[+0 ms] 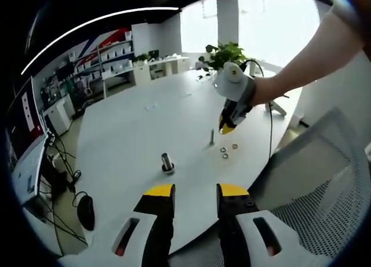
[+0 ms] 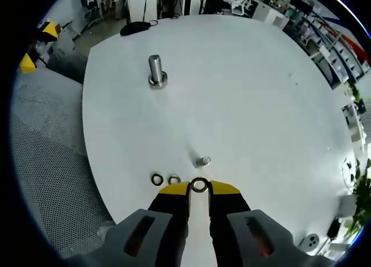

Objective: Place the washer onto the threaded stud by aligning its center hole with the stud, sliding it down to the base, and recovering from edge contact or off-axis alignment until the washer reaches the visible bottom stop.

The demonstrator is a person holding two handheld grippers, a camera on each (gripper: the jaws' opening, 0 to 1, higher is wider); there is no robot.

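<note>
My right gripper is shut on a small metal washer, pinched at its yellow tips. The thin threaded stud stands upright on the white table just beyond the tips, and the washer is short of it and above the table. In the left gripper view, the right gripper, held by a hand, hovers just right of and above the stud. My left gripper is open over the near table edge with nothing between its fingers.
Two spare washers lie on the round white table near the stud. A thicker bolt stands farther off. A mesh chair sits at the table edge, with a cable trailing from the right gripper.
</note>
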